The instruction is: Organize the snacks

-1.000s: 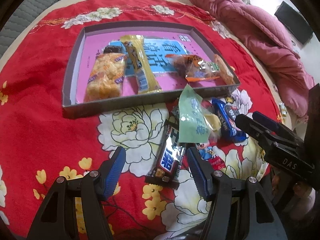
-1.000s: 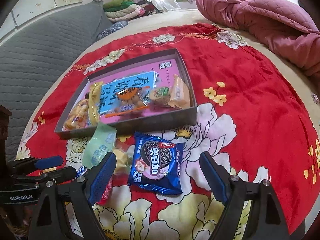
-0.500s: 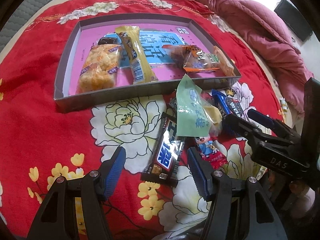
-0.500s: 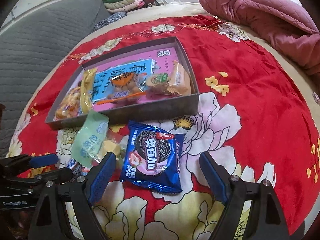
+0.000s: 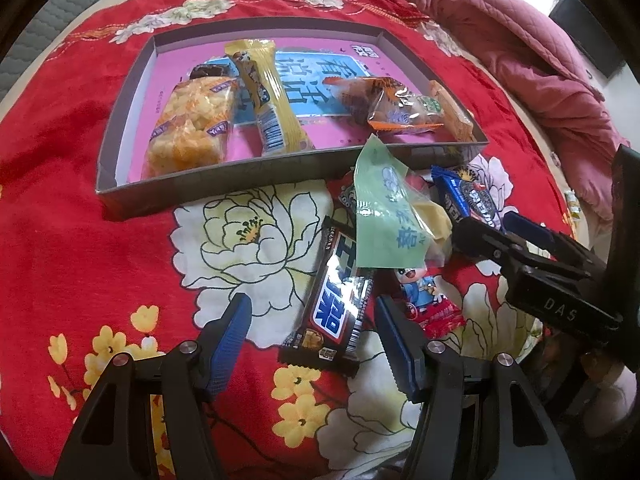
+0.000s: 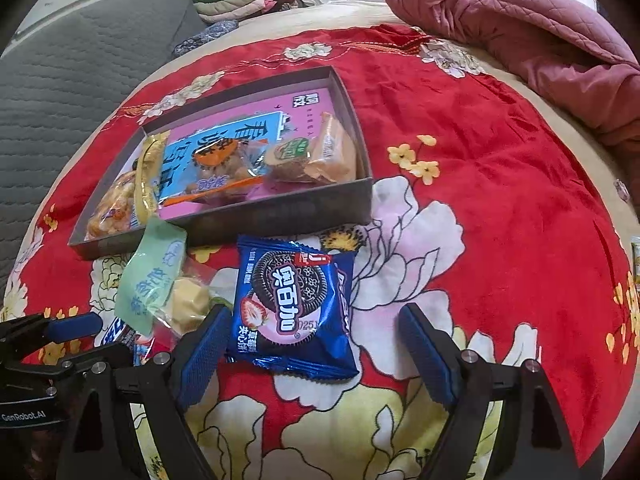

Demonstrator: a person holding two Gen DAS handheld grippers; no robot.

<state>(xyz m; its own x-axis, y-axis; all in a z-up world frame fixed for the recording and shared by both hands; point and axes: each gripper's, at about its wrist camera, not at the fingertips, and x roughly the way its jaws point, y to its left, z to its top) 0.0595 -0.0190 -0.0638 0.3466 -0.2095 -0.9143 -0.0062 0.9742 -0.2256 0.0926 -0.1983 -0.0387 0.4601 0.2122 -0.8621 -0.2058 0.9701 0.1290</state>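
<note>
A shallow grey tray with a pink printed floor lay on the red flowered blanket, holding six wrapped snacks. Four more lay loose just before it: a blue cookie packet, a dark chocolate bar, a pale green pouch and a small red packet. The left gripper, tilted down, stood open astride the bar's near end; the right gripper gaped wide around the cookie packet, gripping nothing.

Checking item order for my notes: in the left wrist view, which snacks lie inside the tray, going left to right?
Puffed rice bar → yellow wafer stick → orange-wrapped pastry → tan wrapped cake by the tray's right wall.
</note>
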